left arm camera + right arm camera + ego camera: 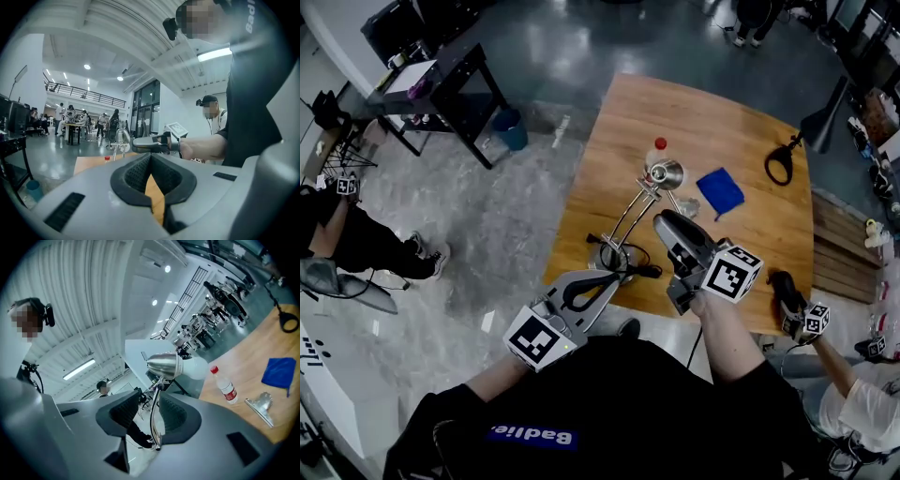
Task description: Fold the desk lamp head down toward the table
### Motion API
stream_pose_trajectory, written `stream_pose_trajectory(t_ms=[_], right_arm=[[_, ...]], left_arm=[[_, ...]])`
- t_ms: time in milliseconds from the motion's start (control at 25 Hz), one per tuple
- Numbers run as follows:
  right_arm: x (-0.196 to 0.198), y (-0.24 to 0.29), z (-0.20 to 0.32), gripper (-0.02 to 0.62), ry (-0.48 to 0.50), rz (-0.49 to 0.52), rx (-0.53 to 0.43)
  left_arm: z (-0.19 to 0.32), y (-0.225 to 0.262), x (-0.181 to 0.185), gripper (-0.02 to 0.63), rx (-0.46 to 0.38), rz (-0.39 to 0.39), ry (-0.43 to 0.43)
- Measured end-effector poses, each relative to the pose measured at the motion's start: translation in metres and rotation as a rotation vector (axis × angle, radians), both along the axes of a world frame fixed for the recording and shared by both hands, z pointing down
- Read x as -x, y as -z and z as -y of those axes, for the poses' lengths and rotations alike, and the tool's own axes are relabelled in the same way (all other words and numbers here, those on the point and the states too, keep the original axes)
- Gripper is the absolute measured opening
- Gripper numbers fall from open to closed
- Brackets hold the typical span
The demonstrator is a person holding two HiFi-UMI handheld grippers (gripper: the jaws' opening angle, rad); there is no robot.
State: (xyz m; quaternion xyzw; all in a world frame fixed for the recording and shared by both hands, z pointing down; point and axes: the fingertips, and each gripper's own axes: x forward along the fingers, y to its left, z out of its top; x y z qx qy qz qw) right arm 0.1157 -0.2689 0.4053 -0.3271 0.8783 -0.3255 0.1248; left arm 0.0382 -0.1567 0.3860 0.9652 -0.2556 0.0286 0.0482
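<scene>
On the wooden table's (750,122) near edge stands the shiny metal desk lamp (665,173), its thin rod between the right hand-held gripper's (150,403) parted jaws, the left hand-held gripper (150,157) closed and empty, a blue cloth (720,192) just beyond.

"Badlie" on the person's black shirt (532,436)

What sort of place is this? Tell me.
Likely a large shared lab or workshop: other people carry marker cubes, a black workbench stands on polished floor, and a railed mezzanine runs behind.
</scene>
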Motion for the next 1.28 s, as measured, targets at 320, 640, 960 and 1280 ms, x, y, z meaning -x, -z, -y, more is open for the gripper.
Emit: stream_pose_trajectory(t_ms=[320,640,960,1280], right_arm=[[0.012,-0.006,0.035,0.13,-0.019,0.114,0.121],[0.012,-0.007,0.044,0.06,-0.047,0.177,0.145],[-0.004,-0.027,0.058,0.057,-0.111,0.213,0.163],[-0.027,-0.077,0.073,0.058,-0.12,0.381,0.31]], left_arm=[[0.015,-0.002,0.017,0.009,-0.022,0.009,-0.071],[0.028,0.0,0.02,0.009,-0.019,0.005,-0.103],[0.033,-0.004,0.019,0.009,-0.023,0.018,-0.122],[0.033,-0.011,0.015,0.009,0.001,0.026,-0.107]])
